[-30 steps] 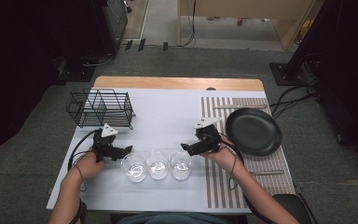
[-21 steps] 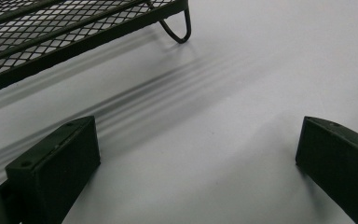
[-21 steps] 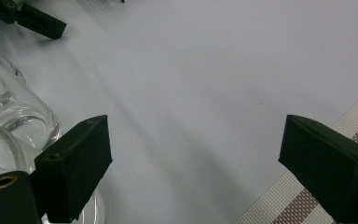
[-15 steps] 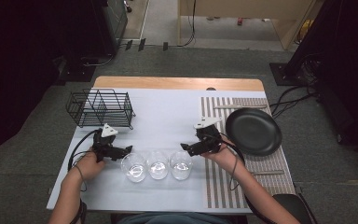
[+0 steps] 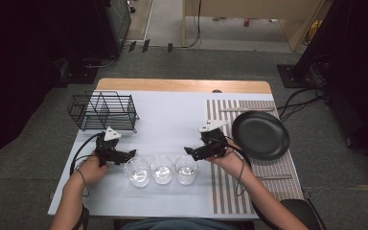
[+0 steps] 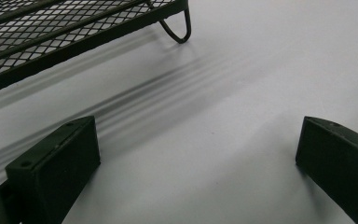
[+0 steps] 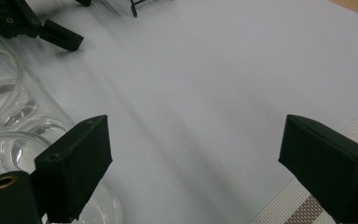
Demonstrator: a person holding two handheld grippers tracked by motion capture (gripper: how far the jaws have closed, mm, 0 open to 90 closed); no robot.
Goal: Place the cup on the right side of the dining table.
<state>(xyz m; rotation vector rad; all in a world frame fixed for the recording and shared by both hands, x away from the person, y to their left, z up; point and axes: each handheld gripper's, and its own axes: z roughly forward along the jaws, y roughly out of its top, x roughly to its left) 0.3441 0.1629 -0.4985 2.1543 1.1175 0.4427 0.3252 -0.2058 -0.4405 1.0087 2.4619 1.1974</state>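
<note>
Three clear glasses stand in a row near the table's front: left glass (image 5: 137, 171), middle glass (image 5: 162, 168), right glass (image 5: 185, 169). My left gripper (image 5: 130, 154) rests just left of the row, open, jaws pointing right, nothing between them (image 6: 198, 158). My right gripper (image 5: 190, 152) hovers just above and behind the right glass, open and empty (image 7: 193, 154). The glasses' curved walls (image 7: 14, 126) show at the left of the right gripper view, with the left gripper (image 7: 58, 37) beyond them.
A black wire rack (image 5: 103, 111) stands at the back left; its foot and mesh (image 6: 74, 28) lie ahead of the left jaws. A black plate (image 5: 260, 134) sits on a striped placemat (image 5: 268, 172) at the right, with cutlery (image 5: 239, 109) beside it.
</note>
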